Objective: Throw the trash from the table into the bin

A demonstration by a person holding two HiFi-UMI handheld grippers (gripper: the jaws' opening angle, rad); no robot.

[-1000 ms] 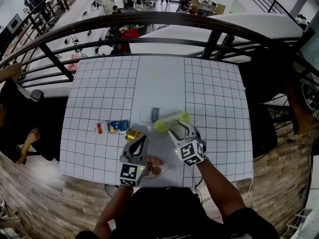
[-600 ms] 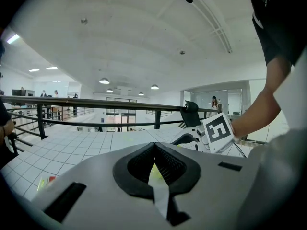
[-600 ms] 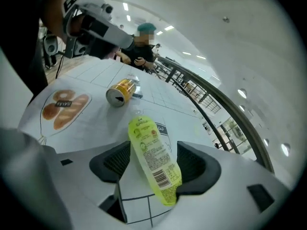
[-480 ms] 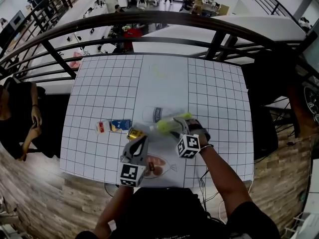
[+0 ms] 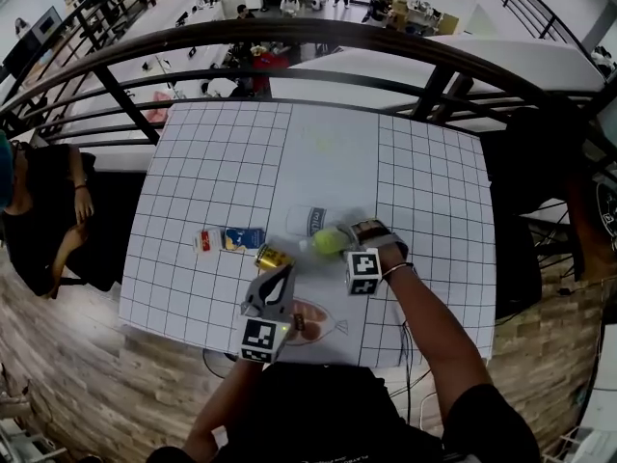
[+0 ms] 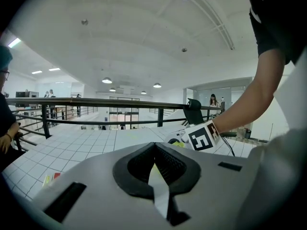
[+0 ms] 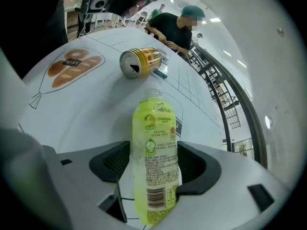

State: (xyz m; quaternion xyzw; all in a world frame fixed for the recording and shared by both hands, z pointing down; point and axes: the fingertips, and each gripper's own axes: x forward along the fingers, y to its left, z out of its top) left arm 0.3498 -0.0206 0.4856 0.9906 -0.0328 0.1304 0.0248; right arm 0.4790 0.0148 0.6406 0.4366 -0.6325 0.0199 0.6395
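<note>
Lowered and rolled over since a second earlier, the right tongs (image 5: 355, 235) are now pointed steeply down at the white gridded tabletop (image 5: 212, 162). Their jaws have just been opening and stand wide, with the yellow-green plastic drink bottle (image 7: 156, 162) lying lengthwise between them. The ribbed pads are seen close to both flanks of the bottle, but no squeeze can be made out, so it is judged to be bracketed rather than gripped. The bottle rests on the tabletop, its neck aimed at the gold metal can (image 5: 271, 257) lying on its side nearby. The left tongs (image 5: 282, 276) are closed on nothing and are held near the can, above the printed picture of bagged bread (image 7: 74, 67).

For the task, a pick-up is judged to be in preparation, with closure on the bottle due next. No bin is shown in any view.

On the bottle's label a barcode, blocks of small print and round emblems are seen, none of them legible. Beyond it lies a clear plastic bottle (image 5: 307, 220) whose dark blue band carries white lettering too small to be read. No wording can be made out on the small blue carton (image 5: 243, 238) or the red-and-white packet (image 5: 205, 241). The dark tag on the bread picture bears pale letters that cannot be read.
</note>
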